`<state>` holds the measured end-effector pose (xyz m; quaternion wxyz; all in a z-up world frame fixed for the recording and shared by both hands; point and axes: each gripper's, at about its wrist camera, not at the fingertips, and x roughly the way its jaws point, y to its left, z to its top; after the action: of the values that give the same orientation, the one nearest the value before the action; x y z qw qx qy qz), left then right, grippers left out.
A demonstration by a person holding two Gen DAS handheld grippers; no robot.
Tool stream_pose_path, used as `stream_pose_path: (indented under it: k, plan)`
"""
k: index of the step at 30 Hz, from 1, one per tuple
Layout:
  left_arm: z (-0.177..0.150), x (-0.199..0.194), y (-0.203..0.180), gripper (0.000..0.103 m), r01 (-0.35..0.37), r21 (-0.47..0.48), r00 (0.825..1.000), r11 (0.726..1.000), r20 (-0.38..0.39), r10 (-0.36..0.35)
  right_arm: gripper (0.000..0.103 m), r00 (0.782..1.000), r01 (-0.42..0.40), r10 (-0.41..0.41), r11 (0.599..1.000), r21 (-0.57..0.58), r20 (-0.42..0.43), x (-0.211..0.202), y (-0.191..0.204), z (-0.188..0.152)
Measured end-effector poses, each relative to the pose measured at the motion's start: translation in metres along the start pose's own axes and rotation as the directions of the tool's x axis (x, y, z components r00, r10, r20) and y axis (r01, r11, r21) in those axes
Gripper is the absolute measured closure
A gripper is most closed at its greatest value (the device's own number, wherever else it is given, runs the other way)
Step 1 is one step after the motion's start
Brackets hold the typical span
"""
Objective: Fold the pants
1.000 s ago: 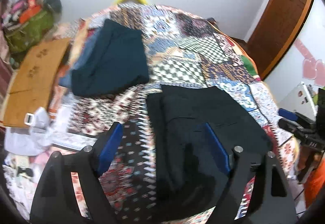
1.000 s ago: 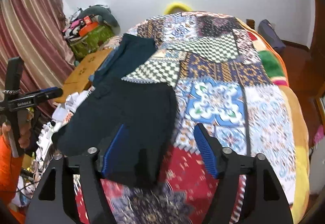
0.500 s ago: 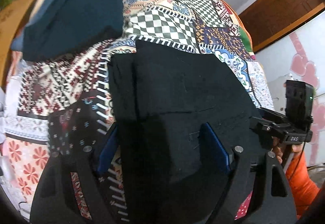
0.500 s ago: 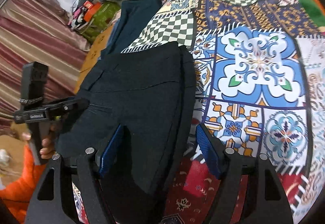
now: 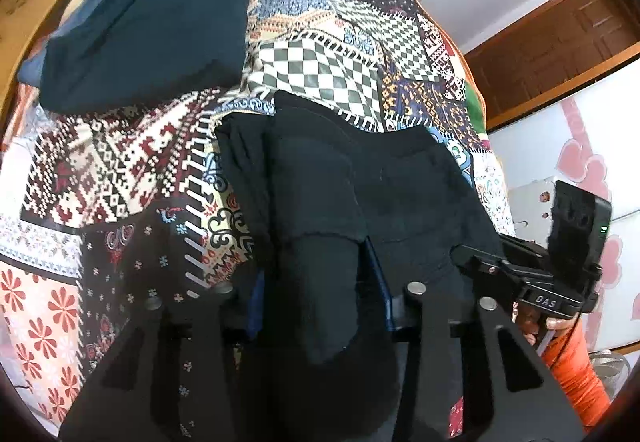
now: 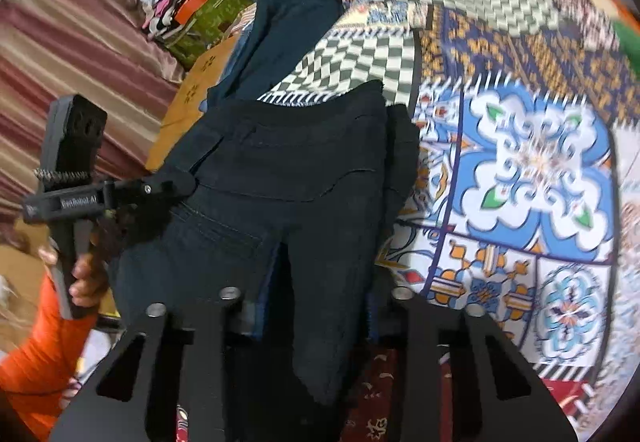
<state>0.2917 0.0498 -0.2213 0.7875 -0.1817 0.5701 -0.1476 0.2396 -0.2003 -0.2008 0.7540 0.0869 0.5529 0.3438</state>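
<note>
Black pants (image 5: 360, 181) lie folded on patchwork quilt (image 5: 120, 169), near edge bunched up. Left gripper (image 5: 316, 294) tilted steeply down, jaws just narrowed, pinching a thick fabric fold. Right gripper (image 6: 316, 298) likewise angled down, just closed on the other near corner. Teal garment (image 5: 148, 21) lies folded beyond; orange sleeve (image 6: 40, 354) visible

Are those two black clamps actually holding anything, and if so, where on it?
Both have just closed on the black pants: the left gripper pinches a bunched fold at their near edge, the right gripper another fold along the same edge.
</note>
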Motion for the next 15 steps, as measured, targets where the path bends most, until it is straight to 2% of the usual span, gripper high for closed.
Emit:
stream_pose_path:
  k: [3, 5, 8, 11, 15]
  plan:
    - [-0.001, -0.011, -0.011, 0.069, -0.044, 0.052, 0.998, 0.998, 0.041, 0.042, 0.084, 0.999, 0.022, -0.021, 0.999, -0.033, 0.038, -0.008, 0.011, 0.004]
    - [0.000, -0.022, -0.017, 0.072, -0.051, 0.079, 0.996, 0.996, 0.074, 0.045, 0.085, 0.997, 0.036, -0.032, 0.998, -0.052, 0.073, -0.015, 0.020, 0.009]
    - [0.007, -0.048, -0.025, 0.073, -0.074, 0.119, 0.988, 0.990, 0.145, 0.057, 0.086, 0.992, 0.037, -0.028, 0.996, -0.077, 0.122, -0.023, 0.036, 0.025]
    - [0.021, -0.071, -0.025, 0.073, -0.086, 0.113, 0.979, 0.990, 0.194, 0.063, 0.087, 0.986, 0.047, -0.029, 0.993, -0.108, 0.163, -0.027, 0.051, 0.047]
    - [0.045, -0.108, -0.029, 0.073, -0.142, 0.137, 0.950, 0.980, 0.296, 0.096, 0.088, 0.970, 0.056, -0.021, 0.989, -0.140, 0.242, -0.035, 0.076, 0.082]
